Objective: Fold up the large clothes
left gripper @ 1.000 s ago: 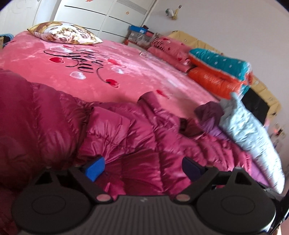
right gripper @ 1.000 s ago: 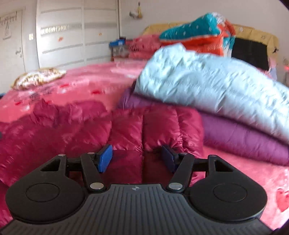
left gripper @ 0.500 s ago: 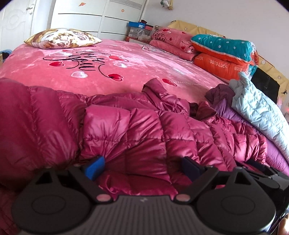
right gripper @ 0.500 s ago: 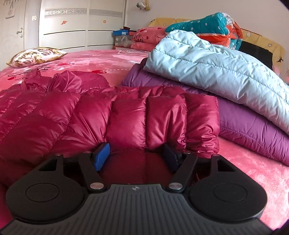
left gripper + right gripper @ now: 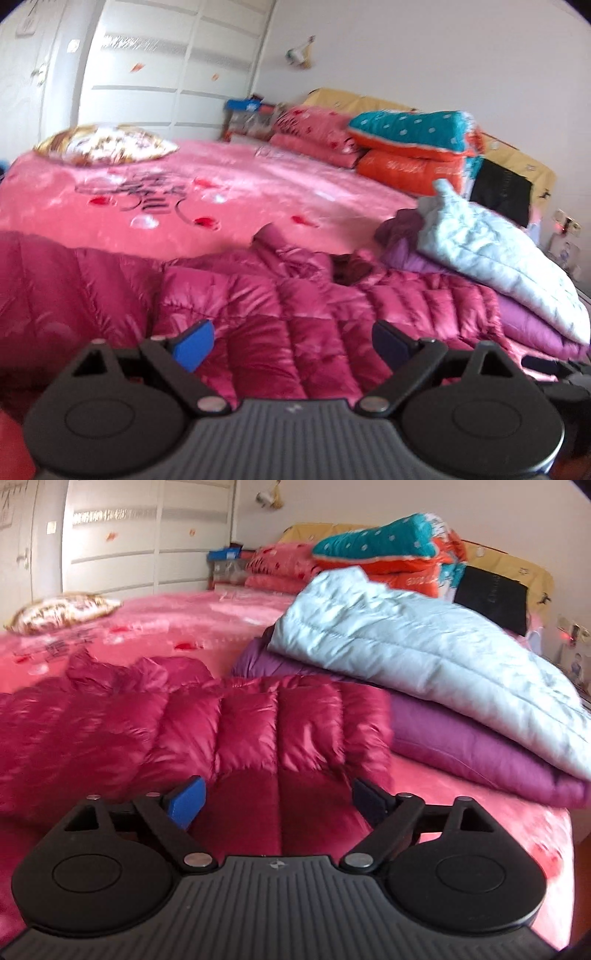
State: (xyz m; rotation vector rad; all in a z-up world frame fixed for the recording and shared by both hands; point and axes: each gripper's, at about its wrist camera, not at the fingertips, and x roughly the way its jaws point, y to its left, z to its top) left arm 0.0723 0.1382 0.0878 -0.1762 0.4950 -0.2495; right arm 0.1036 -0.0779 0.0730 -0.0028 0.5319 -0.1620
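Landmark: crimson down jacket (image 5: 303, 325), spread flat across the near edge of the pink bedspread (image 5: 236, 192).

Left of jacket, far back: printed pillow (image 5: 107, 147) on the bedspread, wardrobe (image 5: 155, 70) behind it.

Left gripper (image 5: 291, 341): jaws wide apart, hovering just over the jacket's quilted panel, nothing pinched. Blue pads (image 5: 194, 343) look clear of the fabric.

Right gripper (image 5: 279, 805): jaws have just been opening, now spread fully; the jacket's folded edge lies under and between them but isn't clamped. Released.

Right of jacket: purple jacket (image 5: 480, 753) touching its side, pale blue jacket (image 5: 424, 646) stacked on top. Behind those, folded teal-and-orange quilts (image 5: 413, 147).

Handling judgement: light, puffy, very soft, no stiffness, so it will sag and spring back after a fold. The shell is shiny and probably slippery, so a grip on a fat baffle could slide off. Better to take it at a stitched seam or the hem edge, both grippers well apart along that edge, then press the fold down to push the air out.
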